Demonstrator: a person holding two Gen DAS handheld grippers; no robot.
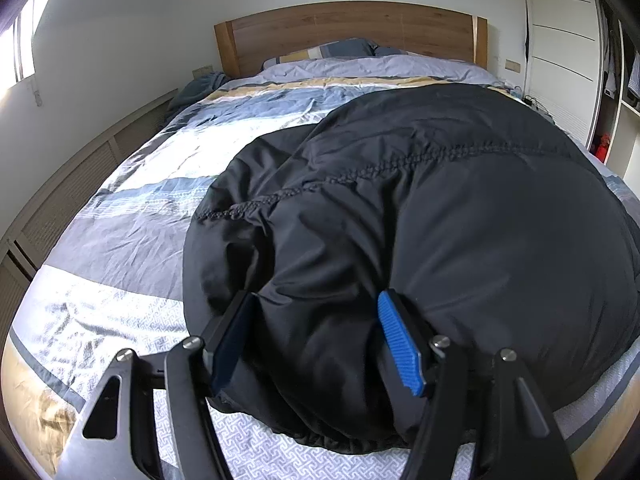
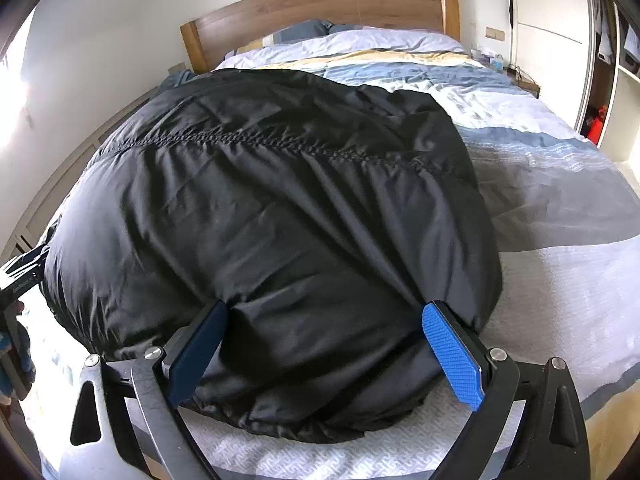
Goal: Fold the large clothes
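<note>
So there's a big bed (image 1: 132,236) with a striped duvet, and a puffy black jacket (image 1: 460,220) sprawled over the near end of it. The left gripper (image 1: 316,320) has its jaws spread wide with the jacket's near hem bulging up between the pads. Same deal with the right gripper (image 2: 328,330): wide open, straddling the hem, fabric between the fingers but not pinched.

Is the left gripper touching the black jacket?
Touching. In the left wrist view, the left gripper straddles a bunched fold of the black jacket; fabric fills the gap and presses against both blue pads.
</note>
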